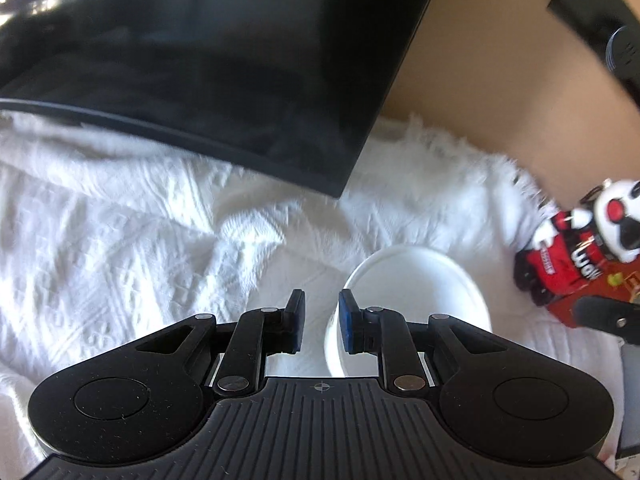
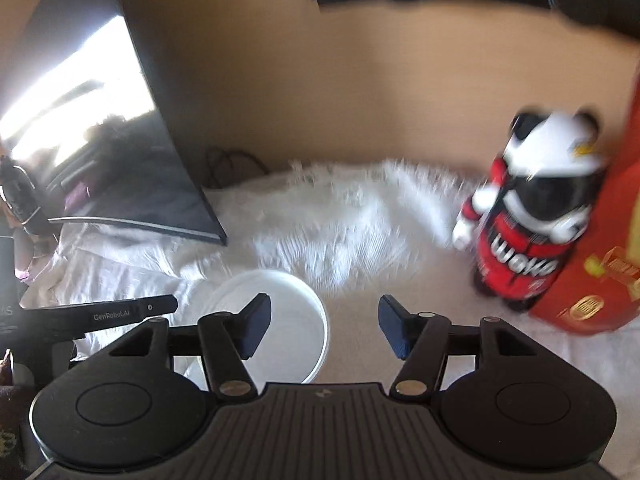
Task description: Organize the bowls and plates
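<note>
A white bowl (image 1: 416,300) sits upright on a white textured cloth (image 1: 140,232). In the left wrist view my left gripper (image 1: 322,322) hovers at the bowl's left rim, jaws a narrow gap apart and holding nothing; its right pad overlaps the rim. In the right wrist view the same bowl (image 2: 288,320) lies below and left of centre. My right gripper (image 2: 325,328) is wide open and empty, its left finger (image 2: 252,324) over the bowl's inside. The left gripper's finger (image 2: 120,312) reaches in from the left.
A large dark monitor (image 1: 208,72) stands on the cloth behind the bowl. A red, black and white panda-like figure (image 2: 524,220) and a red box (image 2: 600,280) stand at the right. A tan wall is behind.
</note>
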Motion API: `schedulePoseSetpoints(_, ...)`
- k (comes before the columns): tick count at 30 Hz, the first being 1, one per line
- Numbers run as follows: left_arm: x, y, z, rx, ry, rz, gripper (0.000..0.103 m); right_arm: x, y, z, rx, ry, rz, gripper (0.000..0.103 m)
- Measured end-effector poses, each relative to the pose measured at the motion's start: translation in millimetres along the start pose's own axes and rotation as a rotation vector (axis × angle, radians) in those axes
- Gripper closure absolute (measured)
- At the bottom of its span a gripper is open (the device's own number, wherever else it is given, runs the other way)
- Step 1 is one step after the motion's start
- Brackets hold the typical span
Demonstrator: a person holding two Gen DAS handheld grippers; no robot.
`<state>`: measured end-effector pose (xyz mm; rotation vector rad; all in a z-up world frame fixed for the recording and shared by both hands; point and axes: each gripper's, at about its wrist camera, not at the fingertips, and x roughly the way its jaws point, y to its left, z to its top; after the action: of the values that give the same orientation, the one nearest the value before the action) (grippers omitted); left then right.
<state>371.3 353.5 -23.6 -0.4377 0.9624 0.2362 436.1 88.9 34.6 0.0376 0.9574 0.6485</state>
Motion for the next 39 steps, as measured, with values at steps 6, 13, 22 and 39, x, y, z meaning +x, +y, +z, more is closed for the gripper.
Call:
schedulePoseSetpoints(6, 34.1, 1.8, -1.2, -0.02, 0.041, 0.06, 0.081, 62.0, -8.6, -10.6, 0.037, 0.115, 0.0, 0.043)
schedulePoseSetpoints(13, 56.7, 5.9, -0.3, -0.08, 0.118, -0.06, 0.078, 124.4, -13.4, -24.6, 0.084, 0.261, 0.034, 0.043)
schedulePoseSetpoints(22, 50.6, -26.0, -3.6, -0.065, 0.159, -0.158, 0.074, 118.3, -26.0, -27.7, 0.095, 0.294, 0.118, 0.075)
schedulePoseSetpoints(39, 100.1, -120.9, -43.1, 0.099, 0.322, -0.249, 0.073, 79.3, -129.1, -50.3, 0.262, 0.248, -0.022, 0.075)
